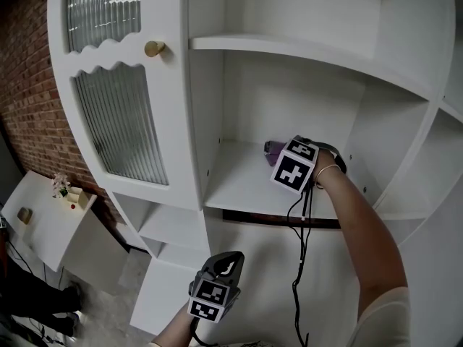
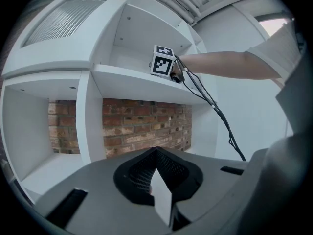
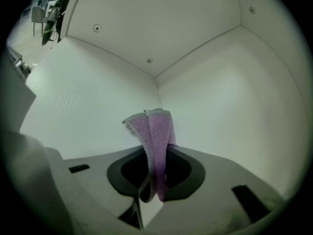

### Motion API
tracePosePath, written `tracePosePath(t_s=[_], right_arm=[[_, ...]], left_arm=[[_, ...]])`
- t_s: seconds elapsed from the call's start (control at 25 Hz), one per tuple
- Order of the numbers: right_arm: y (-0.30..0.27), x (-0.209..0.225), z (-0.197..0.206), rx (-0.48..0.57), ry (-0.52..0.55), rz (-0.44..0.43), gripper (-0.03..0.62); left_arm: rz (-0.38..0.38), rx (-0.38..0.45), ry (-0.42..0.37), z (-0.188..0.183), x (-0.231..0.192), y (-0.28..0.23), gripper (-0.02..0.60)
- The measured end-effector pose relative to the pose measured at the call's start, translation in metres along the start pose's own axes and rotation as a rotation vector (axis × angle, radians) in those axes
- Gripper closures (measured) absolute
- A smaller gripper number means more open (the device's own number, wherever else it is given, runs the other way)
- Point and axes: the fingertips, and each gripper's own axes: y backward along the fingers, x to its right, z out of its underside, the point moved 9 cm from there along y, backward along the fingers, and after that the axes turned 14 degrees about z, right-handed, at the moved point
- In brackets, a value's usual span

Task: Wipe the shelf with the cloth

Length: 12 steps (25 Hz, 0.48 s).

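Clamping the cloth [image 1: 273, 149], the right hand-held gripper [image 3: 154, 178] hides most of it.

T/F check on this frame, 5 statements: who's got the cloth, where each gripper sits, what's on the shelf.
1. The right gripper is shut on the purple cloth. True.
2. The left gripper is inside the same compartment. False: it is held low, outside and below the shelf, with nothing in its jaws.
3. The ribbed-glass door has a gold knob. True.
4. Books stand on the shelf. False: only the cloth and the right gripper show there.
5. The cloth lies spread flat. False: it is bunched, sticking out of the jaws.
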Motion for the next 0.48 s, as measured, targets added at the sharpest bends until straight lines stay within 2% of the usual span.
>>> tracePosePath(t_s=[0.48], right_arm=[[0.060,-0.024,0.000,0.023,0.062,-0.087,0.526]], left_arm=[[-0.005,0.023,-0.049,-0.009,0.023,0.017,0.568]])
